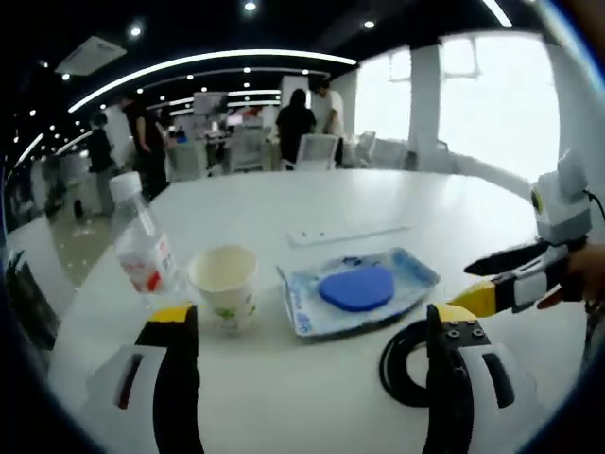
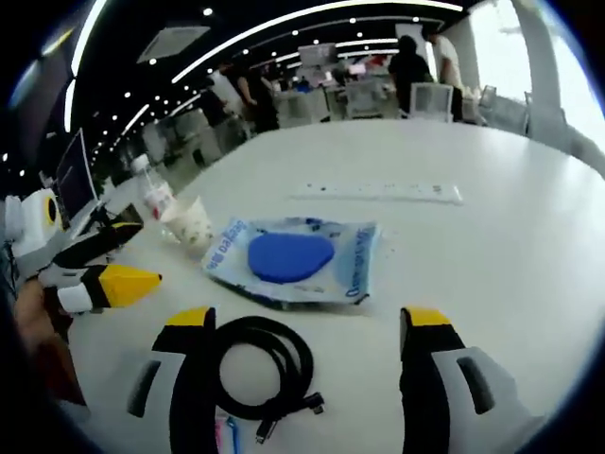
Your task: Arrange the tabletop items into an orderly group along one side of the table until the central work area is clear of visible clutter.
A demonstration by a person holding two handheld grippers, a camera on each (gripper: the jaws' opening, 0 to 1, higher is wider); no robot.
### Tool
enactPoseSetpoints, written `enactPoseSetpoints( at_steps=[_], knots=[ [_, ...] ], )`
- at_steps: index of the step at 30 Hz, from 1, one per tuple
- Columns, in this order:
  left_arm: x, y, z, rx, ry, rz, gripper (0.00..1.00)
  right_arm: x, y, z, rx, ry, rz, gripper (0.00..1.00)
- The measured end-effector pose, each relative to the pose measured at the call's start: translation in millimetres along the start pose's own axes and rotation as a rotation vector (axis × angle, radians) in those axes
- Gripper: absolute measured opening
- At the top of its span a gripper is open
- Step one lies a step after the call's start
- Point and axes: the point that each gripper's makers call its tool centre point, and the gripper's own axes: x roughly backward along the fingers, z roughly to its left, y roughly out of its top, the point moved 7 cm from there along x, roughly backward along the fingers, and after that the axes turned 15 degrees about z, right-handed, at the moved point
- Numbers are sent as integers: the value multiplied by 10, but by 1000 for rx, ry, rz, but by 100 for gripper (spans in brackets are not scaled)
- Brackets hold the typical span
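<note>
While both sets of jaws stand spread and unloaded, judged at pick-up stage: blue packet (image 2: 293, 257) mid-table, coiled cable (image 2: 260, 367) just before it, paper cup (image 1: 225, 282) and bottle (image 1: 142, 241) beside it; next, closing right gripper (image 2: 307, 364) over cable.

Left gripper view: low over the bench (image 1: 284, 397), facing across it toward the office behind.
Right gripper view: low, near, facing likewise.
Shared: blue packet (image 1: 357, 288) (image 2: 293, 257), paper cup (image 1: 225, 284) (image 2: 194, 225), bottle (image 1: 142, 241) (image 2: 151, 194), black cable (image 1: 405, 364) (image 2: 265, 369).
</note>
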Motion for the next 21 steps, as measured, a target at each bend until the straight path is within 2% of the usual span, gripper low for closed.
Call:
enactPoseSetpoints(
  at_steps=[7, 8, 9, 12, 15, 17, 21],
  knots=[
    [216, -10, -83, -49, -37, -1, 99, -18, -130, 81, 12, 30, 32, 78],
    [232, -26, -90, -42, -41, -1, 99, -19, -149, 86, 42, 18, 41, 78],
    [250, -49, -135, -70, -71, 4, 99, -28, -174, 92, 79, 1, 50, 77],
    [320, -111, -198, -150, -74, 39, 99, -61, -233, 118, 59, 20, 65, 76],
    [430, -145, -254, -162, -105, 19, 99, -82, -281, 118, 107, -12, 81, 71],
    [528, -177, -288, -171, -120, 33, 99, -101, -306, 130, 106, -9, 90, 68],
    [684, -187, -333, -168, -152, 18, 99, -158, -361, 146, 100, 6, 110, 62]
  ],
)
